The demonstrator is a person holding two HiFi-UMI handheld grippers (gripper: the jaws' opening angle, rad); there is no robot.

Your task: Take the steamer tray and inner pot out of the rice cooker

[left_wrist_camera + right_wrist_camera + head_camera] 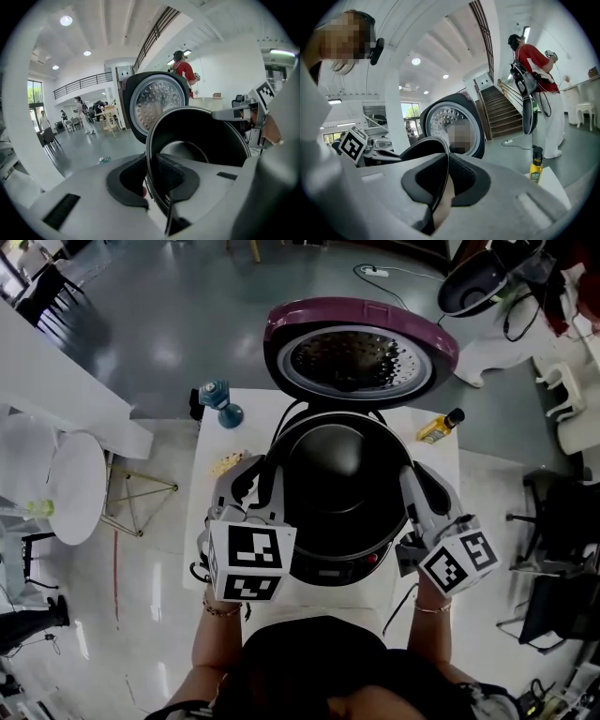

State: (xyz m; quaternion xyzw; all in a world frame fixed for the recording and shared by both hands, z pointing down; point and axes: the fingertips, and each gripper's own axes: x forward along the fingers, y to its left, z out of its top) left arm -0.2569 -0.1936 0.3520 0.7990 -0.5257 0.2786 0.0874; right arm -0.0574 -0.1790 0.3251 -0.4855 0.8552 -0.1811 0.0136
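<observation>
One glossy round black inner pot (337,474) clamped by left gripper (151,174), right gripper (446,180).

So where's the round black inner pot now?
The inner pot is at the head view's centre, over the rice cooker body, in front of the open purple lid, its rim pinched left by the left gripper, right by the right gripper.

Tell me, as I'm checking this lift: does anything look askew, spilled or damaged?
Nothing stands out. The left gripper and right gripper clamp the pot by its rim on opposite sides. The lid stands open, and no spill shows on the table.
</observation>
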